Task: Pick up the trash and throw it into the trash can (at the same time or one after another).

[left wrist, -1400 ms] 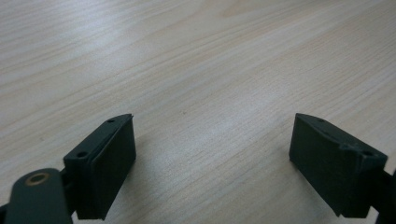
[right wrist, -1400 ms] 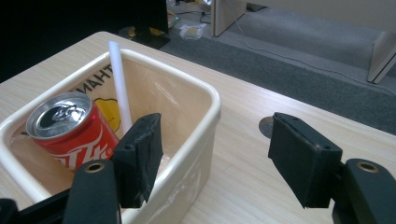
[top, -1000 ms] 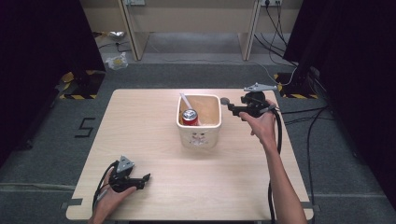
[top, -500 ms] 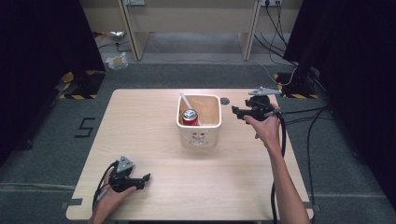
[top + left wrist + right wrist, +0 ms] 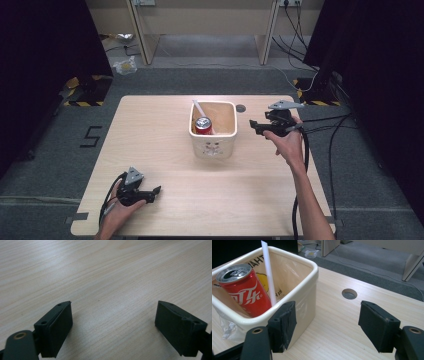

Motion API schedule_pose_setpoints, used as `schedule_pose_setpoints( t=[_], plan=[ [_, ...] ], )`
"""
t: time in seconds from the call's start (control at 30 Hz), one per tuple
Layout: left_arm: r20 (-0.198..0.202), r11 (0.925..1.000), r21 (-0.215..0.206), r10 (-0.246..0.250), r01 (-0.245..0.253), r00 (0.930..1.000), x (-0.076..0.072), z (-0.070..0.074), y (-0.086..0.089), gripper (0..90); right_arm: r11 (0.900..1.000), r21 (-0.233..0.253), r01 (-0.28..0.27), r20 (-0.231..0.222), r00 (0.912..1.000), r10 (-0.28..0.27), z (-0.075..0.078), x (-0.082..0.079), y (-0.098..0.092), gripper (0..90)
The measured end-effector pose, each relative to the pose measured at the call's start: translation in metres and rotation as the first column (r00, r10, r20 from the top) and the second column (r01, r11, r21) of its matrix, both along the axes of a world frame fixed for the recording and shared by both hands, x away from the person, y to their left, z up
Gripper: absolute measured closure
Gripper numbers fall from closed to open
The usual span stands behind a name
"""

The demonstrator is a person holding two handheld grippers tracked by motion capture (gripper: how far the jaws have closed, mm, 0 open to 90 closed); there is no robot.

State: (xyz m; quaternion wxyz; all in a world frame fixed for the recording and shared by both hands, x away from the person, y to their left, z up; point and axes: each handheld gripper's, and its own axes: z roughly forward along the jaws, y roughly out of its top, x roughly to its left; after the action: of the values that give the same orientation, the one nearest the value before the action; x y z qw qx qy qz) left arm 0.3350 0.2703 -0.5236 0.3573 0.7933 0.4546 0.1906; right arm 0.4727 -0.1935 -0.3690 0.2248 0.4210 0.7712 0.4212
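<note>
Drawing back rightward from the cream bin (image 5: 213, 131), the right gripper (image 5: 256, 127) had come to hover just right of it, jaws wide and empty. Inside the bin stood a red can (image 5: 203, 125) and a white straw (image 5: 198, 108). Near-left, the left gripper (image 5: 152, 192) rested on the table (image 5: 150, 130), jaws wide.

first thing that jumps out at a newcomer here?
The cream tub at the middle of the table, with a red soda can leaning inside next to a white straw. Next, the right gripper, held just right of the tub with jaws open, and the left gripper, open over bare wood near the front left corner.
</note>
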Motion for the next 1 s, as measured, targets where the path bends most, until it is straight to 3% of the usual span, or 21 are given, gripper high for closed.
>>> schedule_pose_setpoints(
  t=[0.3, 1.0],
  plan=[
    [0.0, 1.0, 0.0, 0.0, 0.0, 1.0, 0.0, 0.0, 0.0, 13.7, 1.0, -0.002, 0.018, -0.002, 0.9998, -0.018, -0.007, -0.009, -0.007, 25.5],
    [0.0, 1.0, 0.0, 0.0, 0.0, 1.0, 0.0, 0.0, 0.0, 13.7, 0.999, 0.025, 0.028, 0.018, 0.9994, -0.028, -0.021, -0.03, -0.018, 25.5]
  ],
)
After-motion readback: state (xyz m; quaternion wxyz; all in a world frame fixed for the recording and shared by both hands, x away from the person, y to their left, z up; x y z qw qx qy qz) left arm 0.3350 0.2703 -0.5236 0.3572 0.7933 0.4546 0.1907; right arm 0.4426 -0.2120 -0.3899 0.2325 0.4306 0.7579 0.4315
